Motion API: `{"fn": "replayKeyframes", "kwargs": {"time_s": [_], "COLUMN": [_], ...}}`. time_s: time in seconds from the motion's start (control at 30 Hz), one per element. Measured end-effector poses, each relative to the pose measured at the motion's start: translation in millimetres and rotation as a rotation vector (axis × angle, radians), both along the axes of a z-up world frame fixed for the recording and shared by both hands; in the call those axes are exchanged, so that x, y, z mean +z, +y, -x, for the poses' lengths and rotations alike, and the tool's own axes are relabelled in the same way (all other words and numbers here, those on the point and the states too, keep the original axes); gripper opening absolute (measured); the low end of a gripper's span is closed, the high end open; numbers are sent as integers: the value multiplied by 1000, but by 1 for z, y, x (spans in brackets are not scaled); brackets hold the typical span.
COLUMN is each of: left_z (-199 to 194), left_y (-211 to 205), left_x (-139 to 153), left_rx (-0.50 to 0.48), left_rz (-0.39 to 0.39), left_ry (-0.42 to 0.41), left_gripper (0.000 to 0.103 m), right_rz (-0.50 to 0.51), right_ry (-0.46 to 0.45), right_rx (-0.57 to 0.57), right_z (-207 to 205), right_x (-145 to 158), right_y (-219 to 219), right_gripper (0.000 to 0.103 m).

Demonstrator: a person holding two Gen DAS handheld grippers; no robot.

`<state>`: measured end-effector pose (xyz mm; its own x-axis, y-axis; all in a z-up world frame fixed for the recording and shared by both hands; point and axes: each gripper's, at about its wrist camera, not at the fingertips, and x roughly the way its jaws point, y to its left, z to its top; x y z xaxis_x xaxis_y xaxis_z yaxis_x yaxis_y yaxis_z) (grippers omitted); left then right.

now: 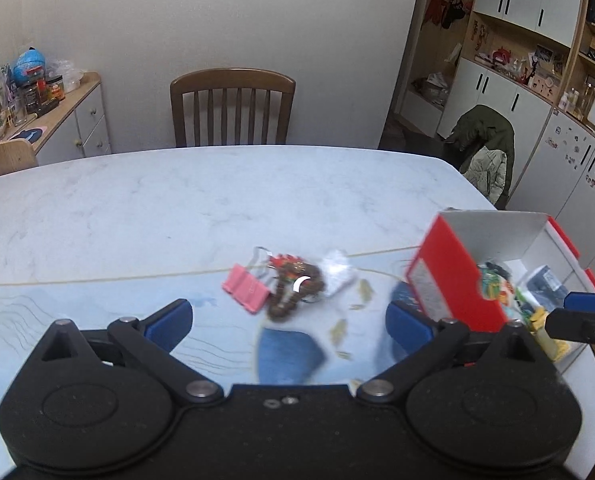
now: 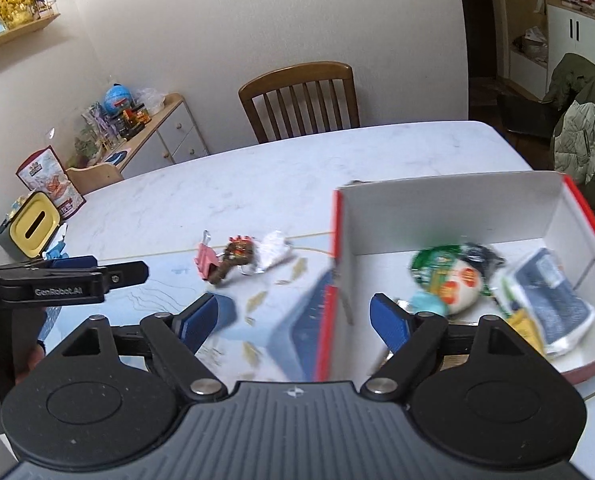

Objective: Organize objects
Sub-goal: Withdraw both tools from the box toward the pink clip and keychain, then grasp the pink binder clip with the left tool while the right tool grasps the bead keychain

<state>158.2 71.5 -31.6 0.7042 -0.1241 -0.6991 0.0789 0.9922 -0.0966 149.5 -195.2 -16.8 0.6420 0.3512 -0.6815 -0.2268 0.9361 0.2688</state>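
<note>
Left wrist view: marble table (image 1: 137, 200) fills mid-frame, wooden chair (image 1: 232, 106) behind it at upper centre. Red box (image 1: 453, 280) with white inside sits right of centre, packets (image 1: 497, 288) in it; blurred. Left gripper (image 1: 289, 322) along the bottom edge, fingers spread wide, nothing between them. Pink binder clip (image 1: 246, 288) at centre, touching a brown beaded trinket (image 1: 297, 288), crumpled white wrapper (image 1: 339, 270) just right of that.

Right wrist view: right gripper (image 2: 297, 316) also spread wide and empty, straddling the box's near left wall; its right finger (image 2: 389, 322) is inside the box, by a round green-and-white packet (image 2: 451, 280).
</note>
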Motion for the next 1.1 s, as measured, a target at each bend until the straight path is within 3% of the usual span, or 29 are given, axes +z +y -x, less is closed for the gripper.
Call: {"fn": "replayKeyframes", "kwargs": {"time_s": [0.23, 0.57, 0.97, 1.1], "left_z": [-28, -69, -97, -101], "left_y": [33, 53, 46, 46], "left_x": [-22, -80, -111, -117], "left_rx": [-58, -119, -198, -218], "left_rz": [-11, -48, -114, -112], "left_ry": [-10, 26, -31, -38], "left_gripper": [102, 102, 102, 102], "right_rz": [48, 120, 157, 156], "right_ry": [30, 82, 160, 186], "right_rx": [-25, -52, -163, -183], "right_z": [-20, -59, -111, -121], "right_x": [-10, -32, -64, -73], "right_y": [55, 107, 134, 142], "right_gripper": [83, 83, 83, 77]}}
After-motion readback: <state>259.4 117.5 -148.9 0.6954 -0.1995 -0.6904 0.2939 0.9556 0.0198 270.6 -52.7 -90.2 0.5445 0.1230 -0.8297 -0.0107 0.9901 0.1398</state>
